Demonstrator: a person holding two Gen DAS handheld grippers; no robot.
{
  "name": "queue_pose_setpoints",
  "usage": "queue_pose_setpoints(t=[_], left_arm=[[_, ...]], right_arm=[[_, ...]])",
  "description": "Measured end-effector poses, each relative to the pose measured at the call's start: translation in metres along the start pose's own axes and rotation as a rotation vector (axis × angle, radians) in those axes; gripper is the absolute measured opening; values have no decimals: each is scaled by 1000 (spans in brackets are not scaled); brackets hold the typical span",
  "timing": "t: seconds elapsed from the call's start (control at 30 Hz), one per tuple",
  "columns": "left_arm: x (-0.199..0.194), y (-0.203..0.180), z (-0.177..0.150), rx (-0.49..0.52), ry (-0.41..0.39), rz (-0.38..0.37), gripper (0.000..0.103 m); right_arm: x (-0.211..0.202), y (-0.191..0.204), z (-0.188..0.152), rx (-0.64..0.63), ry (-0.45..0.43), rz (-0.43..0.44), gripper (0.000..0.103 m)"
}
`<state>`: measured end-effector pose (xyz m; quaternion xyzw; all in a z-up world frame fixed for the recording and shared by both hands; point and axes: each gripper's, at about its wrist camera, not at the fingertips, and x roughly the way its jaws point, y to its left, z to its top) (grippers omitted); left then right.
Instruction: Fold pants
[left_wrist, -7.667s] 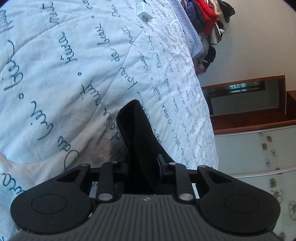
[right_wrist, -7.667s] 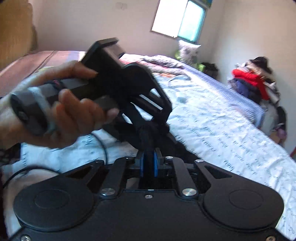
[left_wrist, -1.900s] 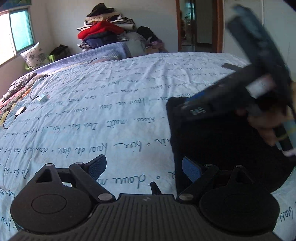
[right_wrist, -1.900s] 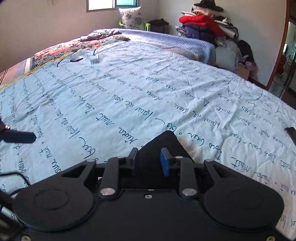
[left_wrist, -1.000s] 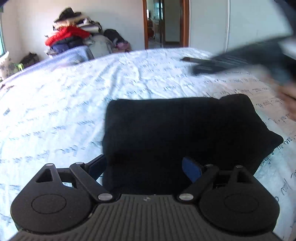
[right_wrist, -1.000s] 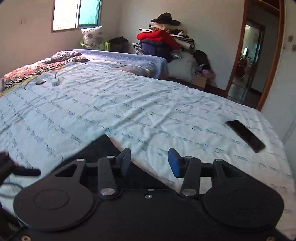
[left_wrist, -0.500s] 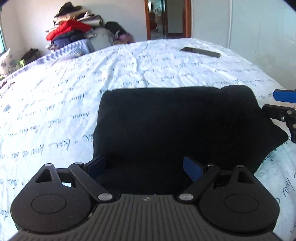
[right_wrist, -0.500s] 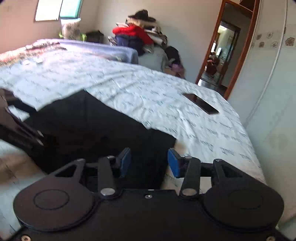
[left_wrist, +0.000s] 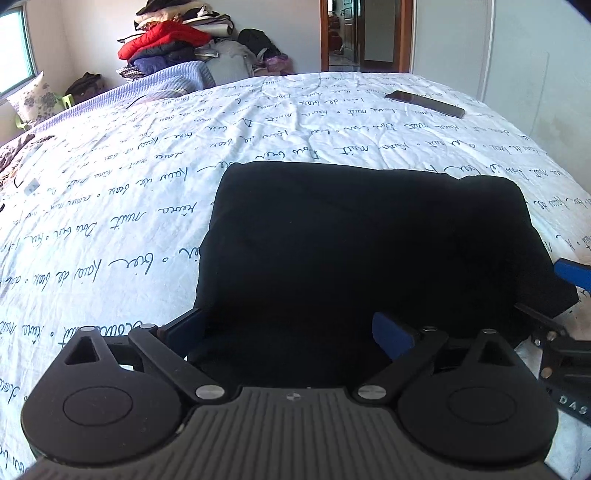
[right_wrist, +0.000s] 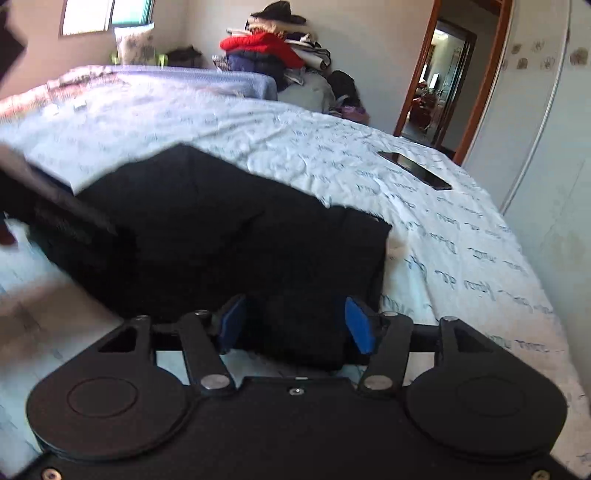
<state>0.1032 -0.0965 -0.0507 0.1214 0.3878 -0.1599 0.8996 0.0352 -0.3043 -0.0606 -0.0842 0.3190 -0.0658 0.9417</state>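
Note:
The black pants (left_wrist: 362, 236) lie folded into a flat rectangle on the bed's white script-printed quilt (left_wrist: 147, 166). My left gripper (left_wrist: 291, 332) is open over the near edge of the pants, its blue pads on either side of the cloth. My right gripper (right_wrist: 295, 325) is open over the pants' near right corner (right_wrist: 314, 332). In the left wrist view the right gripper's blue fingertip (left_wrist: 572, 275) shows at the right edge. The left gripper (right_wrist: 55, 199) appears blurred at the left of the right wrist view.
A dark phone (left_wrist: 424, 104) lies on the quilt at the far right, also in the right wrist view (right_wrist: 415, 170). A pile of clothes (left_wrist: 173, 40) is stacked beyond the bed. A doorway (right_wrist: 439, 81) and a white wall lie to the right.
Both grippers let go of the pants, which now lie folded on the quilt. In the last half second the right gripper has opened wider and moved in over the pants' corner.

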Motion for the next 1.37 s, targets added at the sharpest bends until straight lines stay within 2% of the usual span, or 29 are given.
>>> queue_pose_setpoints(t=[0.07,0.17,0.23,0.3,0.33,0.47,0.63,0.77,1.17,1.27,1.37], left_arm=[[-5,-1,-3,-4,4,8,99],[-15,0,-7,-17,7,10,99],[-21,0,-10,-27,16,7,99],[-30,0,-14,-35,19,4,98],[-34,0,-16,-38,20,9,98],[-51,-3,-26,-36,14,38,98],[-71,-2,-42,-54,22,75,98],[-82,2,-55,-64,26,78,99],[-80,10,-62,-80,34,96,98],[-84,9,-62,-62,8,114,98],[-89,28,-55,-132,-10,117,98]], right_arm=[[-11,-3,2,61,-3,-6,62],[-36,-4,1,135,-67,-25,65],[-52,-3,0,206,-103,-4,74],[-66,-1,-2,265,-130,30,87],[-72,1,-4,281,-139,36,87],[-89,15,-11,287,-138,9,92],[-102,24,-24,326,-81,57,92],[-99,31,-31,303,-45,111,92],[-94,46,-29,227,-33,103,92],[-96,45,-27,217,-50,115,92],[-101,48,-23,155,-121,165,92]])
